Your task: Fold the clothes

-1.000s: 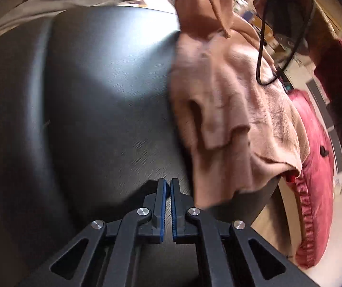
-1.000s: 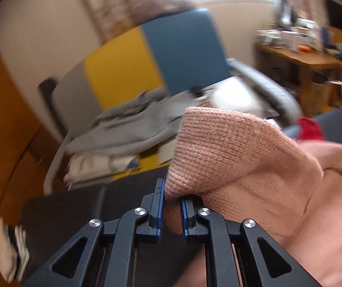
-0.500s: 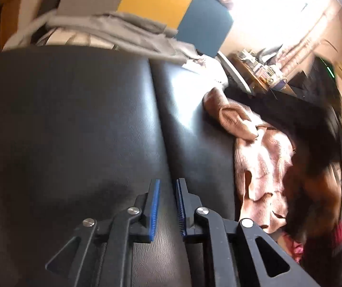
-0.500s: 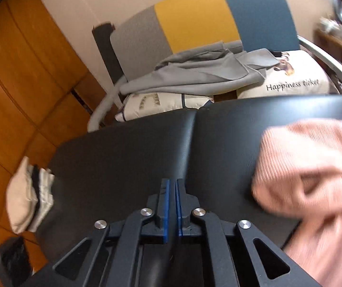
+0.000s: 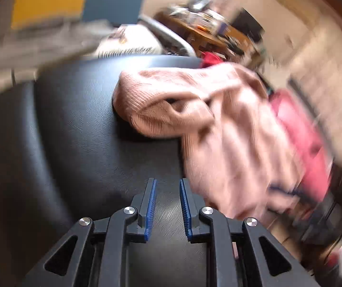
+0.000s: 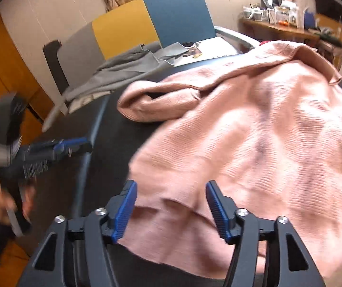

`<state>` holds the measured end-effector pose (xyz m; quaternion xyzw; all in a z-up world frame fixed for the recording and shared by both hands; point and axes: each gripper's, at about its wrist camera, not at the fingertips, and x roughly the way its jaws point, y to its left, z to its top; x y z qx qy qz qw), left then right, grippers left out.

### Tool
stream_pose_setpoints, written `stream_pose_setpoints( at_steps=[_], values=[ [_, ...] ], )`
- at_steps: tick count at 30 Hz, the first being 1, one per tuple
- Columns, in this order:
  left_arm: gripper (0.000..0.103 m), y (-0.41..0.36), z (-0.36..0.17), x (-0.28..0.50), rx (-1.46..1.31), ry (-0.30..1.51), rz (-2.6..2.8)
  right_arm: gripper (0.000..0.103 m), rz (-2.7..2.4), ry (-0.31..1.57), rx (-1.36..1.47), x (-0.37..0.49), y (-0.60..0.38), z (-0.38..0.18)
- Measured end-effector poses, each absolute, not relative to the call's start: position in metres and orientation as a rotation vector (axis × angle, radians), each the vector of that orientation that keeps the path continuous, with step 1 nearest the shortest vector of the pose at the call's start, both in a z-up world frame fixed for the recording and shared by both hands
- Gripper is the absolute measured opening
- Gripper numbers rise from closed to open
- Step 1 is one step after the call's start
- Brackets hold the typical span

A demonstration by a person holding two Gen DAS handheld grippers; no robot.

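A pink knit sweater (image 5: 223, 124) lies crumpled on the black padded table (image 5: 80, 131), one sleeve bunched toward the middle. My left gripper (image 5: 167, 181) hovers low over bare table just left of the sweater's edge. It is open by a narrow gap with nothing between its blue pads. In the right wrist view the sweater (image 6: 254, 124) fills the right half. My right gripper (image 6: 171, 185) is open wide above the sweater's near hem, cloth beneath the gap but not pinched. The left gripper (image 6: 75, 144) shows at the left, held by a hand (image 6: 1, 203).
A red garment (image 5: 300, 129) hangs off the table's right side beyond the sweater. Behind the table stands a grey, yellow and blue chair (image 6: 147, 24) with grey clothes (image 6: 128, 67) piled on it. A cluttered wooden desk (image 6: 290, 28) is at the back right.
My right gripper let go of the sweater sleeve, which dropped onto the table, then moved over the hem and opened wide. My left gripper swung toward the sweater and opened slightly.
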<state>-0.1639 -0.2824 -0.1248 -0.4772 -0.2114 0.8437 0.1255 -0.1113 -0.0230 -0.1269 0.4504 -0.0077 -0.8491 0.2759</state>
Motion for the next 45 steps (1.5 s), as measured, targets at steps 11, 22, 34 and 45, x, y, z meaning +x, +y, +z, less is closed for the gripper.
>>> stream_pose_setpoints(
  at_steps=[11, 22, 34, 45],
  values=[
    [0.024, -0.295, -0.16, -0.243, -1.39, -0.842, 2.488, 0.068, -2.275, 0.09, 1.285, -0.124, -0.022, -0.167],
    [0.024, -0.31, -0.171, -0.268, -1.461, -1.102, 2.488, 0.08, -2.252, 0.13, 1.256, -0.117, -0.022, -0.171],
    [0.024, -0.285, -0.148, -0.291, -1.489, -0.659, 2.662, 0.099, -2.262, 0.183, 1.199, -0.111, -0.03, -0.181],
    [0.004, -0.315, -0.093, -0.253, -1.257, -0.831, 2.78, 0.085, -2.262, 0.087, 1.205, -0.119, -0.023, -0.175]
  ],
)
